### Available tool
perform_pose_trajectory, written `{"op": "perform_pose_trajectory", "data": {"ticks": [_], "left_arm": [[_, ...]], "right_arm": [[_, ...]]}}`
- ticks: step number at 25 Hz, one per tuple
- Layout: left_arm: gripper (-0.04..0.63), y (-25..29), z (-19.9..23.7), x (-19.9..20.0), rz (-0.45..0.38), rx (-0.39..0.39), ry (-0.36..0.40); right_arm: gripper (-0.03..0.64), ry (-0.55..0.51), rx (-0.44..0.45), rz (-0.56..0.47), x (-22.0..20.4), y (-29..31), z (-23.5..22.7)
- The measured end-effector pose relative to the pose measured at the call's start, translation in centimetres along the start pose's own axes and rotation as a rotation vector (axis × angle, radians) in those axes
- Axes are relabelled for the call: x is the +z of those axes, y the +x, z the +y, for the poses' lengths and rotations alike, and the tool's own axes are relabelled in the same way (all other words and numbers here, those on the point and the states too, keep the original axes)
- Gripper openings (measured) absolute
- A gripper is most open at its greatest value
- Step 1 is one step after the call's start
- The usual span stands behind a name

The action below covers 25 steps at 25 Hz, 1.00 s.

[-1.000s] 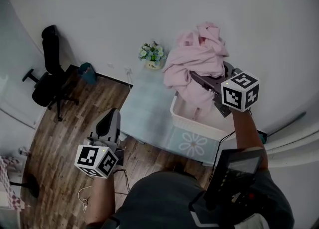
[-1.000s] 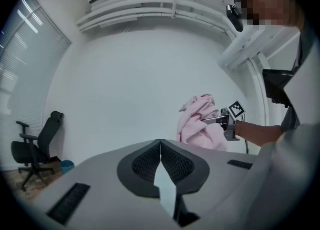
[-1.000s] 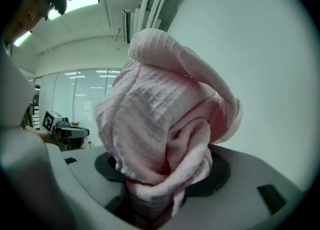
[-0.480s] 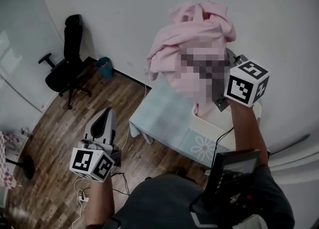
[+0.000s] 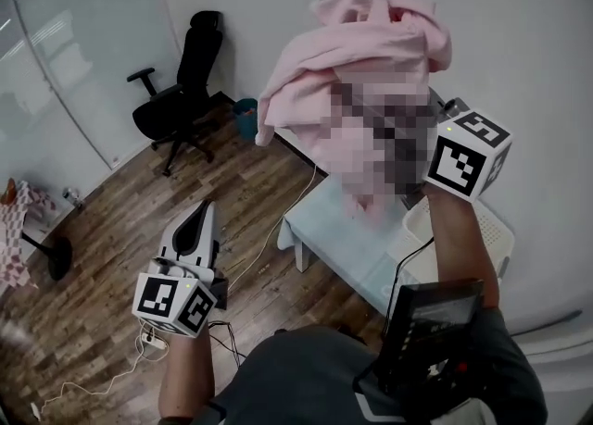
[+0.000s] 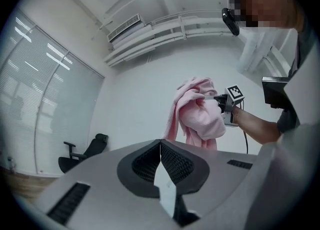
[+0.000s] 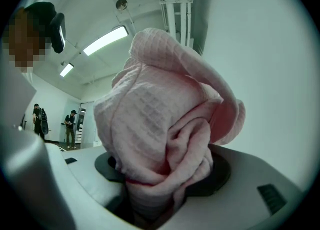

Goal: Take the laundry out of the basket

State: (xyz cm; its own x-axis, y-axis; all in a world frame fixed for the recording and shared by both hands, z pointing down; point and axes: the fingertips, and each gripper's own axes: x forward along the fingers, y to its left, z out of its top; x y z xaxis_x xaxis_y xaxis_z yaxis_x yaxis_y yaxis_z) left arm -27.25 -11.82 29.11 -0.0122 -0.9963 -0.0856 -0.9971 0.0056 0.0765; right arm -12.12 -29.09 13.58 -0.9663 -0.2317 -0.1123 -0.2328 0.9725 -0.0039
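**Pink load lifted clear of the basket**

My right tool (image 7: 155, 194) was clamped on a thick bunch of the pink laundry (image 5: 357, 71), its jaws held well apart by the wad of waffle-weave cloth packed between them. A second before, that cloth hung low, with its trailing end down at the rim of the basket (image 5: 498, 233). By this moment I had raised it, and the whole bundle hung above the basket and off to its left, over the pale desk (image 5: 338, 229) the basket stood on. No part of the cloth reached down to the rim that I could see, though a patch across the middle of the bundle hid some of it.

My left tool (image 5: 190, 238) hung well left of the basket and below it, out over the wooden floor. Its jaws were together and gripped nothing.

I judged this piece to be out, so what remained was to carry it away from the basket and set it down. My arm and the cloth covered most of the basket, and I couldn't tell whether more laundry lay inside.
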Motion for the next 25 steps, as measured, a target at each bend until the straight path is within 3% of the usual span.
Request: {"op": "perform_pose_trajectory", "data": {"ticks": [4, 7, 9, 17, 22, 25], "left_arm": [[0.008, -1.2, 0.4, 0.2, -0.002, 0.094, 0.024], [0.008, -8.4, 6.0, 1.2, -0.013, 0.185, 0.008], [0.008, -11.1, 8.2, 1.8, -0.021, 0.245, -0.009], [0.008, -6.8, 8.3, 2.0, -0.032, 0.404, -0.018], [0.008, -10.2, 9.7, 1.8, -0.031, 0.449, -0.032], [0.008, -11.7, 10.4, 0.6, -0.027, 0.439, -0.060]], "right_arm": [[0.313, 0.025, 0.082, -0.022, -0.6, 1.3, 1.3], [0.313, 0.056, 0.143, -0.016, -2.1, 5.9, 10.2], [0.313, 0.069, 0.185, -0.005, -3.0, 8.0, 13.8], [0.314, 0.082, 0.322, 0.052, -7.5, 11.6, 12.0], [0.314, 0.096, 0.352, 0.070, -9.9, 12.3, 16.2], [0.314, 0.098, 0.349, 0.084, -11.2, 12.2, 18.6]]}}
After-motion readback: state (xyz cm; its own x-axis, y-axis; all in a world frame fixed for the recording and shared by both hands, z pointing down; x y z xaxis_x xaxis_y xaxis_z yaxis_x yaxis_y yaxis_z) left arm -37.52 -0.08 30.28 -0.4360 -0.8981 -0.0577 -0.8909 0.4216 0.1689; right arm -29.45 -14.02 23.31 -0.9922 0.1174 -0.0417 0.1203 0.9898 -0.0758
